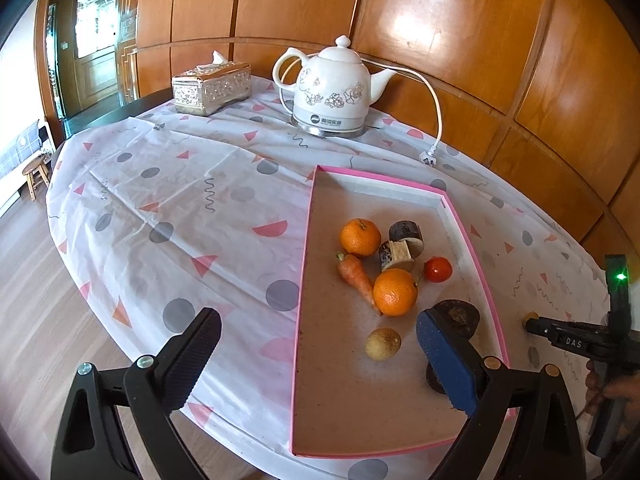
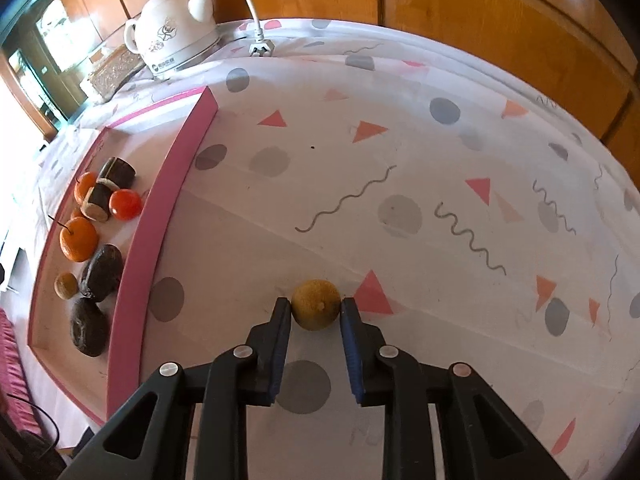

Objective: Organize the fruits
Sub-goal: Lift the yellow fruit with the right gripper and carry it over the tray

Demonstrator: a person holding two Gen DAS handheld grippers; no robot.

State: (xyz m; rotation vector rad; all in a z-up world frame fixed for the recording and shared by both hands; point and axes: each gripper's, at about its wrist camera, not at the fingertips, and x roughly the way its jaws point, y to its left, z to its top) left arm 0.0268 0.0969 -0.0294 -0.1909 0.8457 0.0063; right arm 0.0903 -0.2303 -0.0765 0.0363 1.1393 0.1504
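The right gripper (image 2: 316, 308) is clamped on a small round brownish-yellow fruit (image 2: 316, 309), probably a longan, which sits on the patterned tablecloth (image 2: 400, 152) outside the pink-rimmed tray (image 2: 160, 184); both pads press against its sides, one on each flank, and the fruit's underside appears to rest on the cloth. In the left wrist view the same gripper shows at the far right edge, its black tip against a yellowish spot of that fruit (image 1: 531, 316), just beyond the tray's right wall. The left gripper (image 1: 316, 356) hangs over the near end of the tray with its jaws spread wide and nothing between the pads; its blue-padded finger (image 1: 444, 356) stands in front of two dark, wrinkled fruits (image 1: 460, 316). Inside the tray lie a second small brownish-yellow fruit (image 1: 383, 344), an orange mandarin (image 1: 395, 292) touching a small carrot (image 1: 358, 278), another mandarin (image 1: 360, 237) farther back, a red tomato (image 1: 438, 269), and two short dark-skinned cylindrical pieces with pale cut faces (image 1: 402, 246) leaning against each other. The items cluster in the middle and right part of the tray, while its left and near floor is bare cardboard. Behind the tray on the cloth stand a white ceramic electric kettle (image 1: 332, 88) with a floral print, its white cord and plug (image 1: 430, 158) lying unplugged beside it, and an ornate tissue box (image 1: 212, 88).
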